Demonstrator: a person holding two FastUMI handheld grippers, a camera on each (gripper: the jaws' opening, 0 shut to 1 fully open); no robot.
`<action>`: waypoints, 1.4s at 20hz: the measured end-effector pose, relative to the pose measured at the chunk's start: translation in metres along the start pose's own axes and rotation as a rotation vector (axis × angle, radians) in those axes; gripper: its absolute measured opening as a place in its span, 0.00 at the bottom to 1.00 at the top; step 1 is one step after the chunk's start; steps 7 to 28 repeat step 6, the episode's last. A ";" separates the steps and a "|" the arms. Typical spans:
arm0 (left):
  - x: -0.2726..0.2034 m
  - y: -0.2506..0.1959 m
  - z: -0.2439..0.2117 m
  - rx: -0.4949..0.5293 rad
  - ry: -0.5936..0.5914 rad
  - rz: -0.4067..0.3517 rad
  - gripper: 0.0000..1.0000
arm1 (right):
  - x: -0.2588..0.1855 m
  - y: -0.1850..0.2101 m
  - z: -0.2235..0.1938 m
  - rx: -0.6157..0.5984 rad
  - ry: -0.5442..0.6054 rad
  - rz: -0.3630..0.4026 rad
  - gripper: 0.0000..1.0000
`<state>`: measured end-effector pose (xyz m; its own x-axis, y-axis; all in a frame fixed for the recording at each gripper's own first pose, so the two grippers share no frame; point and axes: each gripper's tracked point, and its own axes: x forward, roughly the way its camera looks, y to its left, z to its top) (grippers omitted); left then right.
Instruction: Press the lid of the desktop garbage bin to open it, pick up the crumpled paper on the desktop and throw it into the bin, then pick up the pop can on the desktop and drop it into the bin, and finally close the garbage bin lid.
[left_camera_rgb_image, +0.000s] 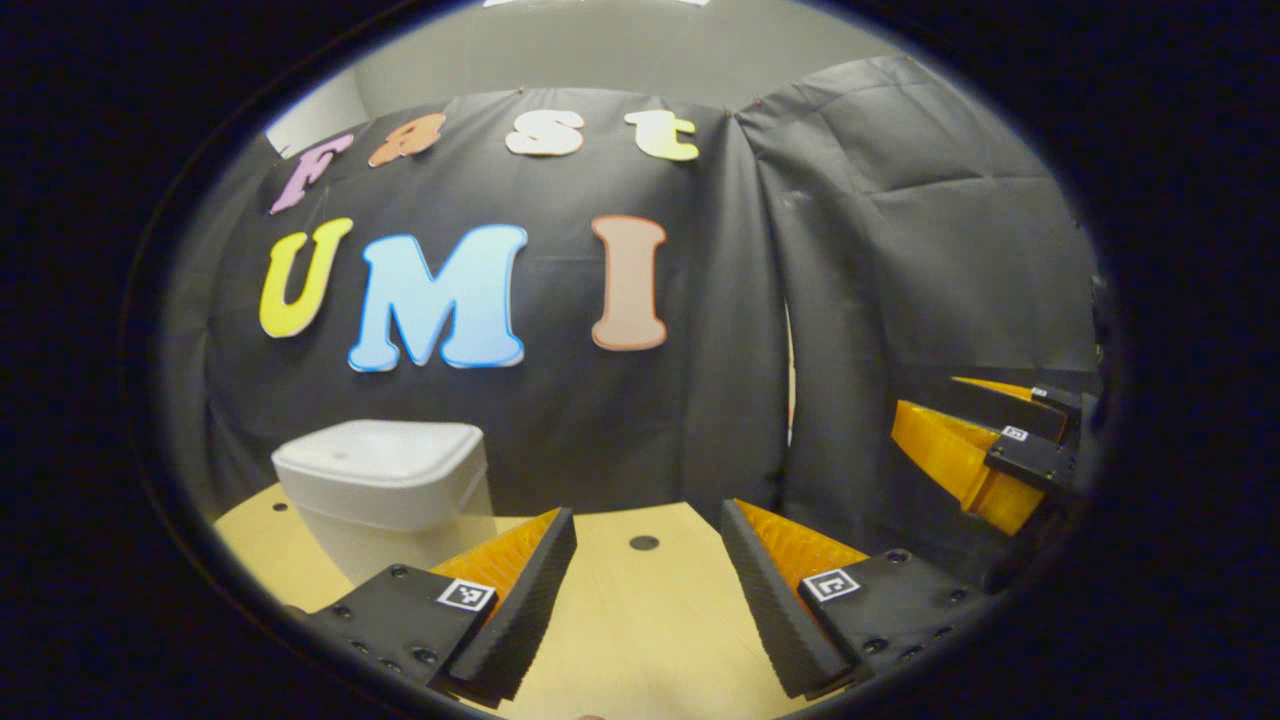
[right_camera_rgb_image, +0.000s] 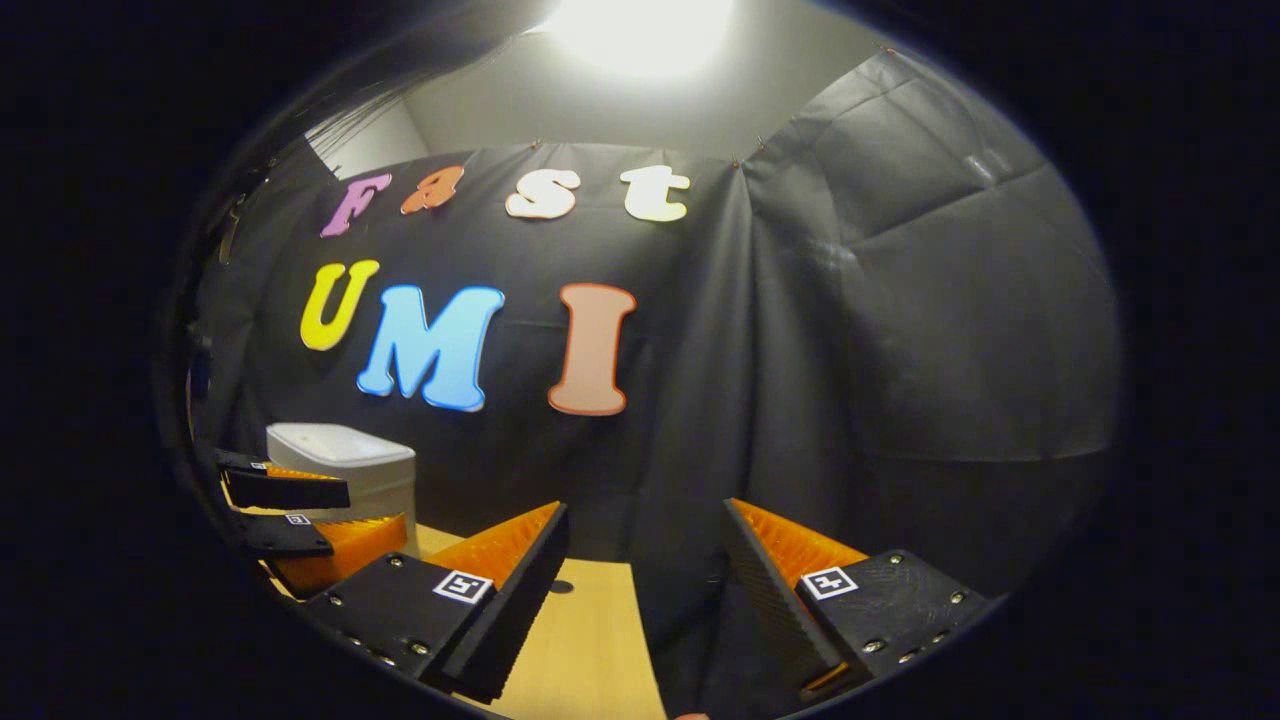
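The white desktop bin stands on the wooden table at the left, close to the black cloth wall, with its lid down. My left gripper hovers open over the table to the right of the bin, with nothing between its fingers. At the far right, my right gripper hangs open and empty. In the right gripper view, the right gripper is open above the table's edge. The bin sits far left there, partly behind the left gripper.
The black cloth wall closes off the back and right side of the booth, just behind the table. A small dark hole marks the tabletop ahead of my left gripper.
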<state>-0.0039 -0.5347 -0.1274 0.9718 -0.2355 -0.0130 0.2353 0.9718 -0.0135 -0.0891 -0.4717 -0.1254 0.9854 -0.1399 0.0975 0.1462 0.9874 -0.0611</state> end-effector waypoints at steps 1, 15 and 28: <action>0.013 -0.010 -0.024 0.007 0.013 0.001 0.98 | 0.006 -0.008 -0.023 0.008 0.014 -0.006 0.96; 0.045 -0.023 -0.119 0.023 0.004 0.110 1.00 | 0.027 -0.009 -0.126 0.084 0.095 -0.010 0.96; 0.045 -0.023 -0.119 0.023 0.004 0.110 1.00 | 0.027 -0.009 -0.126 0.084 0.095 -0.010 0.96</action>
